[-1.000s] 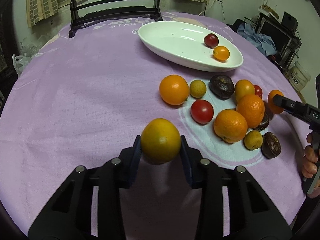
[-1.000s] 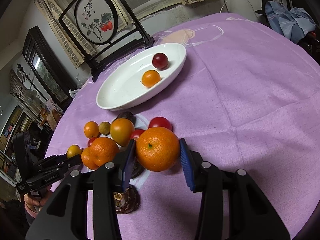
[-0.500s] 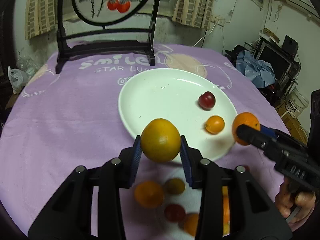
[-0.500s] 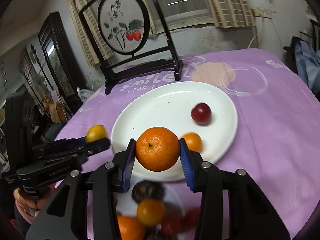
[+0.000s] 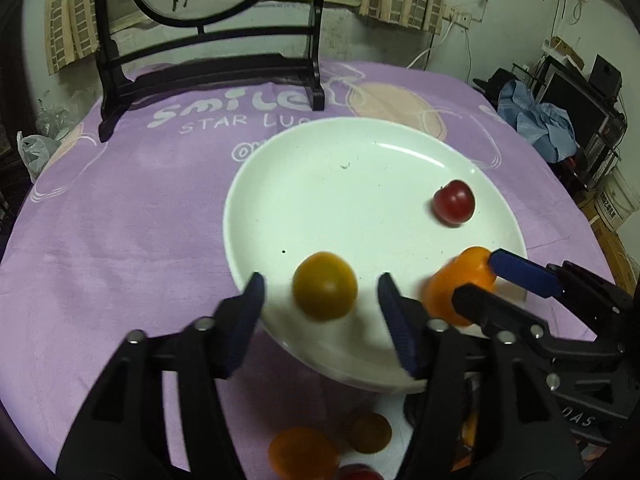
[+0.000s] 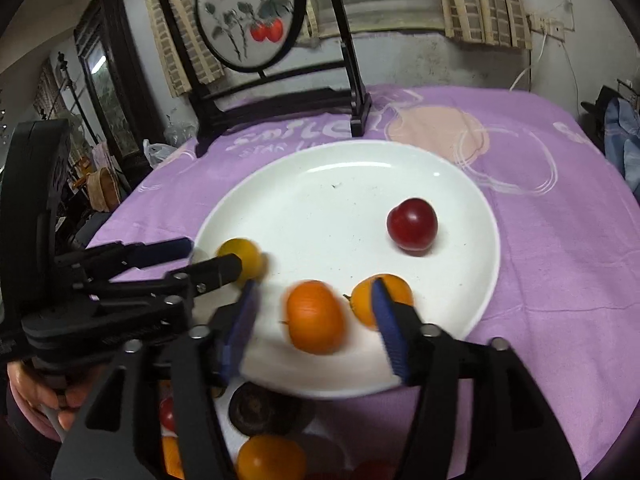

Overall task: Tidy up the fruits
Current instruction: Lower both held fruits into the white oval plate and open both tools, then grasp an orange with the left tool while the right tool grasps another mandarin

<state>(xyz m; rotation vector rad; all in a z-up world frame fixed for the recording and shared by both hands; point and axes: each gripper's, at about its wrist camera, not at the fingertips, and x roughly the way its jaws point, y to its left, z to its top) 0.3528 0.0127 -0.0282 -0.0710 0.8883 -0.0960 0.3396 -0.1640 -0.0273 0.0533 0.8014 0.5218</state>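
A white oval plate (image 5: 320, 184) (image 6: 320, 208) lies on the purple tablecloth. My left gripper (image 5: 320, 300) is open over the plate's near rim; a yellow-orange fruit (image 5: 325, 286) (image 6: 240, 260) sits loose between its fingers, blurred. My right gripper (image 6: 314, 312) is open too; an orange (image 6: 316, 316) (image 5: 460, 284) lies free between its fingers on the plate. A dark red fruit (image 6: 412, 224) (image 5: 454, 202) and a small orange fruit (image 6: 366, 300) also rest in the plate.
Several more fruits lie on the cloth just before the plate's near rim (image 5: 300, 452) (image 6: 264, 404). A black wooden stand with a round painted panel (image 5: 208, 64) stands behind the plate. Clutter fills the room at the right (image 5: 560, 120).
Both grippers moved forward over the plate and opened. The yellow-orange fruit and the orange left the jaws and now sit in the plate.
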